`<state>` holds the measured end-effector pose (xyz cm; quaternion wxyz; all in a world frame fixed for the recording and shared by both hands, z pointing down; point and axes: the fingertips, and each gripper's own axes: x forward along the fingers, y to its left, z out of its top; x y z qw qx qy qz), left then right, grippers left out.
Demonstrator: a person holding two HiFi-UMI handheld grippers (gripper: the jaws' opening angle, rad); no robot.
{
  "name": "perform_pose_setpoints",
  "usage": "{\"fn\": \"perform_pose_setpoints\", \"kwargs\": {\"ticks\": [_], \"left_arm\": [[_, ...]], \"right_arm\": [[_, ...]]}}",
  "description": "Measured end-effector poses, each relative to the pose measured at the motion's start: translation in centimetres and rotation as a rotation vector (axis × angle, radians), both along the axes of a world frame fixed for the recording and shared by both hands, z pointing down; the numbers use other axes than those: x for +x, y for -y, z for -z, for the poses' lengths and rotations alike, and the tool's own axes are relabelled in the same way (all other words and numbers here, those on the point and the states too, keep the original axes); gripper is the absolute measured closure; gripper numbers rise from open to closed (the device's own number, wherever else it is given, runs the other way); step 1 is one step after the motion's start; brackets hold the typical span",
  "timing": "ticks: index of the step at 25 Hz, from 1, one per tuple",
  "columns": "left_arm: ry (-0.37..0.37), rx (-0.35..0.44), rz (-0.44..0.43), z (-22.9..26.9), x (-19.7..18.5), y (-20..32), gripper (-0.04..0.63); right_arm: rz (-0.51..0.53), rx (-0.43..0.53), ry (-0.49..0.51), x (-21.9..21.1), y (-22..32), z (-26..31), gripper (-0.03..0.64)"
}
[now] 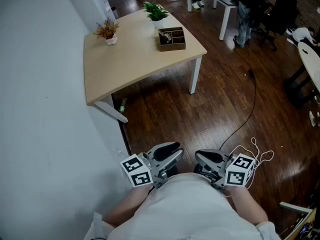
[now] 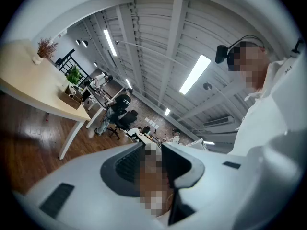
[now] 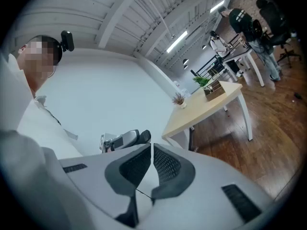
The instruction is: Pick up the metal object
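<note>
At the far left of the wood floor stands the pale worktop (image 1: 130,59), carrying a small pot of dried sprigs (image 1: 107,31), a green plant (image 1: 156,11) and, on its right side, a wooden box (image 1: 172,39). The metal object (image 1: 167,35) lies inside that box, too small to make out clearly. Near the person's body, well apart from the worktop, the left gripper (image 1: 172,153) has its jaws slightly apart, holding nothing. Just beside it, the right gripper (image 1: 202,158) has its jaws pressed together and empty. A black cable (image 1: 250,114) trails across the floor at the right.
</note>
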<state>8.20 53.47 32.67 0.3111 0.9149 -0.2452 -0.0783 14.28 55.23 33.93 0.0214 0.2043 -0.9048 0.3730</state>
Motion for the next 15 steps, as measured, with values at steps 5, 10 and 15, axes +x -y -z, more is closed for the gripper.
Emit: {"fn": "perform_pose_setpoints", "kwargs": {"ticks": [5,10,15], "left_arm": [[-0.004,-0.012,-0.006,-0.2,-1.8,-0.3,0.482],[-0.007,-0.020,-0.013,-0.7,-3.7,-0.5,0.483],[-0.013,-0.035,-0.016,-1.4,-5.2,-0.8,0.483]], "right_arm": [[-0.011,-0.014,-0.008,-1.7,-0.1,-0.3,0.615],[-0.031,-0.030,0.003,-3.5,-0.2,-0.7,0.615],[-0.033,-0.040,-0.005,-5.1,-0.2,-1.1,0.615]]}}
